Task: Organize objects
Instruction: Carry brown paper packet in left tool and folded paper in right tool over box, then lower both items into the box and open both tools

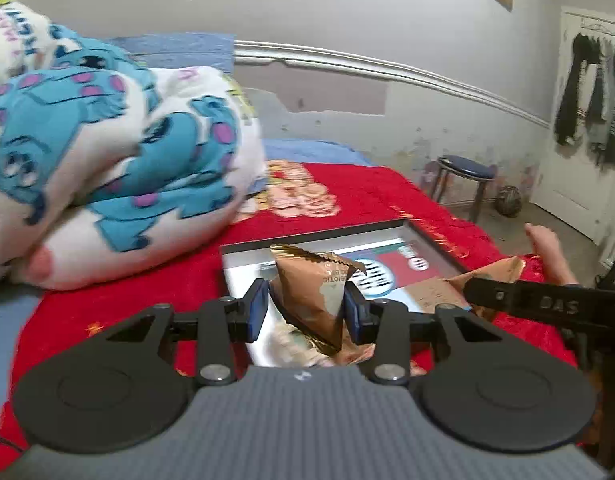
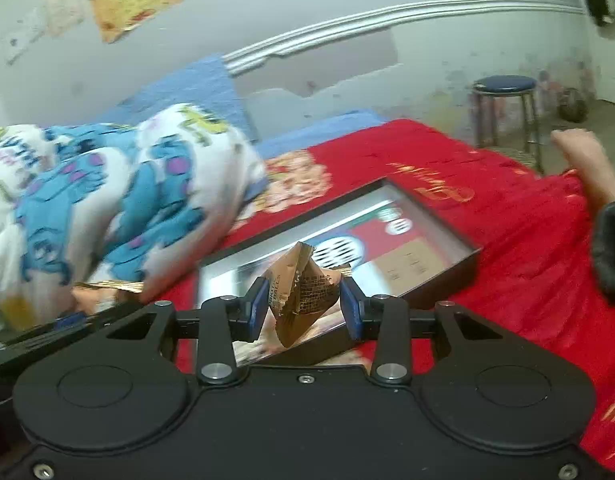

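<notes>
My left gripper (image 1: 305,310) is shut on a brown-gold snack packet (image 1: 313,294), held upright above a black-framed box lid (image 1: 431,240) lying on the red blanket. My right gripper (image 2: 303,306) is shut on a second brown-gold snack packet (image 2: 303,294), held over the same framed box (image 2: 463,258). The right gripper's arm (image 1: 547,304) crosses the right side of the left wrist view with its packet (image 1: 491,276) behind it. The left gripper's body (image 2: 47,332) shows at the lower left of the right wrist view.
A bundled white and blue cartoon blanket (image 1: 107,152) lies to the left on the bed. The red blanket (image 2: 527,248) covers the bed. A blue-topped stool (image 1: 463,168) and a ball (image 1: 509,200) stand by the wall. A bare hand (image 2: 583,160) rests at the bed's right edge.
</notes>
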Demonstrator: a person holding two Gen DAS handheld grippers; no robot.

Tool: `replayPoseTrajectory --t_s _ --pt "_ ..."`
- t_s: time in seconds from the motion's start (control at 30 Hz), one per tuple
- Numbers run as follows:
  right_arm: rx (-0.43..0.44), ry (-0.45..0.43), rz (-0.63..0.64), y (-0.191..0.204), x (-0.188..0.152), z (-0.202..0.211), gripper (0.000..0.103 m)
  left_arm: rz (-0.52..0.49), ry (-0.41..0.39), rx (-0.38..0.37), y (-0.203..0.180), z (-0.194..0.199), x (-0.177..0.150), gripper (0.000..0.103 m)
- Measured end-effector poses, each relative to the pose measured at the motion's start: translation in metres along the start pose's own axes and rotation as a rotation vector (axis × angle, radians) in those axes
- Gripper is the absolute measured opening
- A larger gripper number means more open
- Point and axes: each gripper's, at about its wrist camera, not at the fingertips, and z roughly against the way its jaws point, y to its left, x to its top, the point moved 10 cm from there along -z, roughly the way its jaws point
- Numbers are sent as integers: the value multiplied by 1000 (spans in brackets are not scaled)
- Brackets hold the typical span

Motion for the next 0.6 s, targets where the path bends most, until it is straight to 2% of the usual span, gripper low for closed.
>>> replayPoseTrajectory --t_s 0.17,0.3,0.4,0.47,0.6 --pt "-41 108 -84 -33 17 -37 37 -11 39 -66 -39 -40 4 45" --pt "-90 159 -138 -53 18 -65 37 -56 75 -84 -64 -81 0 45" --pt "-128 190 -165 -68 14 -83 37 -72 119 -74 -69 -108 -10 44" --pt "-117 202 -171 -74 12 -94 37 -80 156 -44 -65 -121 -23 44" --pt "-123 220 -162 -80 8 -114 37 -64 210 -97 -67 -133 -45 44"
